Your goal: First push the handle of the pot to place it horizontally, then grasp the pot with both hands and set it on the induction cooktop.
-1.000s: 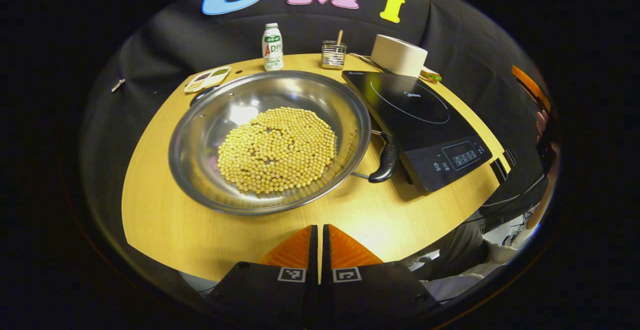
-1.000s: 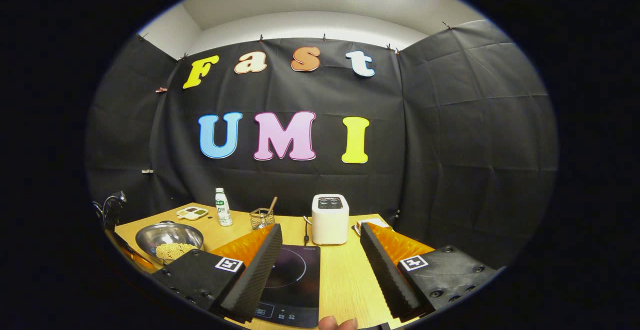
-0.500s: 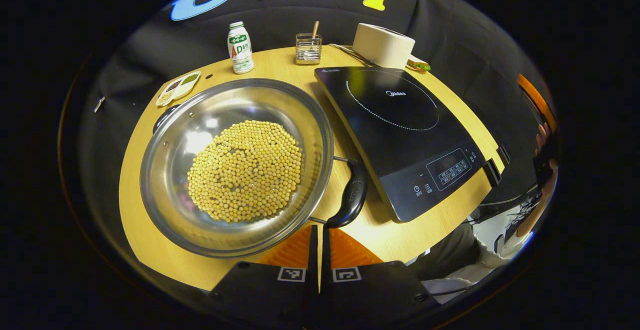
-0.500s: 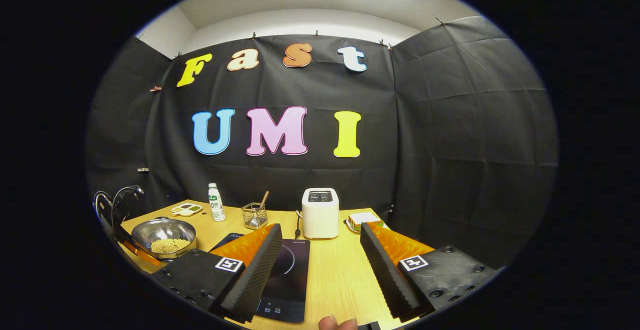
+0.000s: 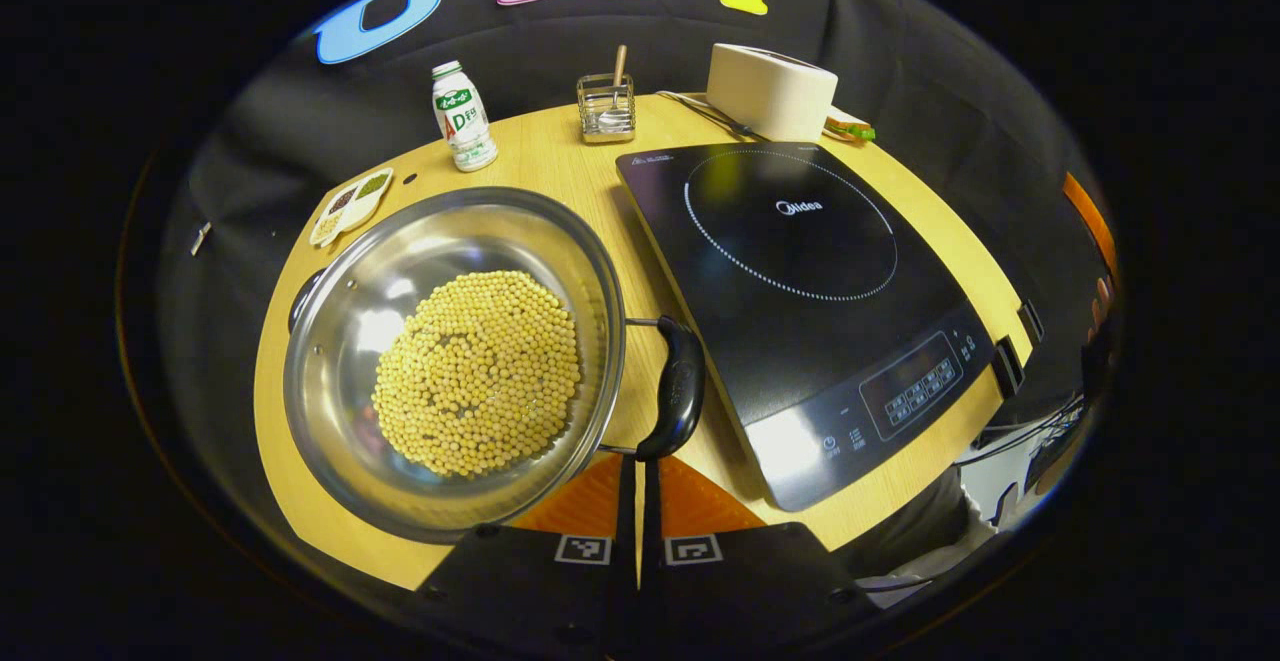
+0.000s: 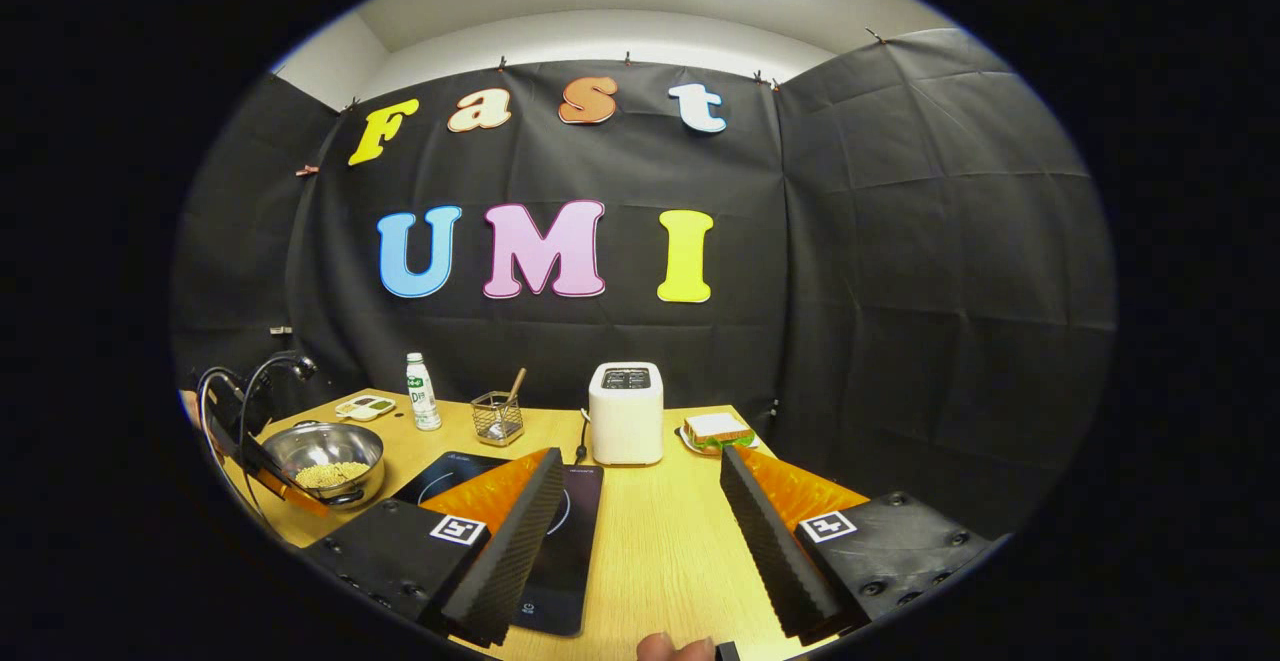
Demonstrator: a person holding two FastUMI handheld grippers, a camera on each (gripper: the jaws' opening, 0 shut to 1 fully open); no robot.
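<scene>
We're on step one: pushing the handle. Left gripper point(image 5: 638, 471) has its fingers clenched together, grasping nothing, tips just at the lower end of the black curved pot handle point(image 5: 679, 386), which stands across our view on the pot's right side. We can't tell if they touch it yet.

Left to right on the pale wooden table point(image 5: 560, 156): small white divided dish point(image 5: 350, 204) with dark and green bits in its compartments; wide shiny steel pot point(image 5: 330, 341) holding a heap of yellow soybeans point(image 5: 478, 371); flat black induction cooktop point(image 5: 800, 281), bare, just beside the handle.

Right gripper point(image 6: 640, 531) hangs well apart above the table's right part, fingers spread, empty.

Next, as we judge it: nudge the handle sideways until level, then open the left, bring the right in, lift gently; the beans could spill.
</scene>
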